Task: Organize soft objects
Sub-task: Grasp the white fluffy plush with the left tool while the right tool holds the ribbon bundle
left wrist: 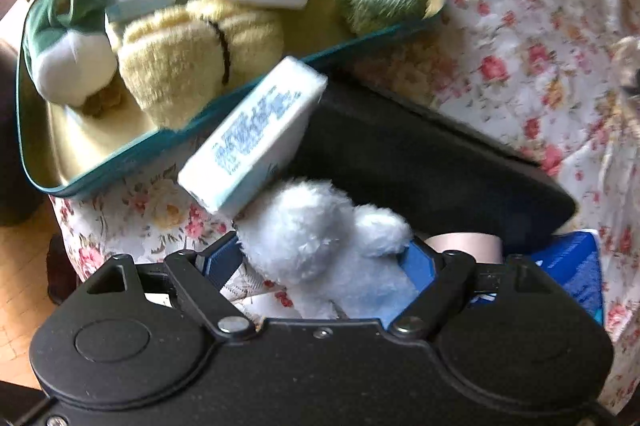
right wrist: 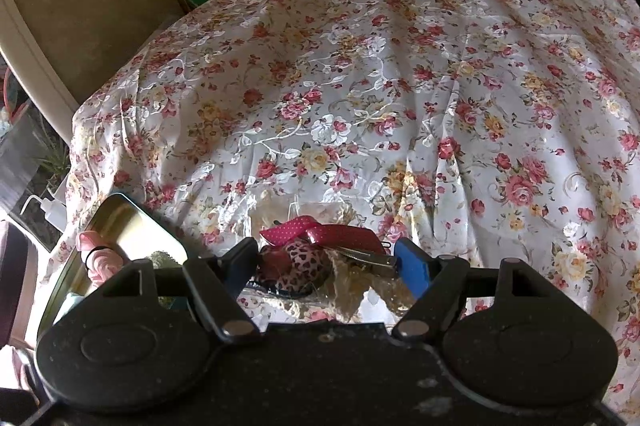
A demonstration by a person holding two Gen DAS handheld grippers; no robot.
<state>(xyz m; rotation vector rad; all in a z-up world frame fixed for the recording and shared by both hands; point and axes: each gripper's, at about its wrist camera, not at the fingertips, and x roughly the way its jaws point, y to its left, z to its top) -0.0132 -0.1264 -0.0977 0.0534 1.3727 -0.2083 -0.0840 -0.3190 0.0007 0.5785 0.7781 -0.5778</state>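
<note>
My left gripper point(left wrist: 324, 258) clamped the white plush point(left wrist: 316, 238) between its fingers; right gripper point(right wrist: 324, 262) pinched the bow clip bundle point(right wrist: 320, 250) — next, carry both over the tin point(left wrist: 40, 162) ahead.

Surface covered by floral cloth point(right wrist: 360, 74), wrinkled, fills most of right wrist view. Lying on it: teal-rimmed tin point(left wrist: 24, 130) upper left of left wrist view, black flat case point(left wrist: 420, 154) centre, white tissue pack point(left wrist: 256, 142) leaning at tin's edge, blue item point(left wrist: 572, 266) lower right, partly hidden.
</note>
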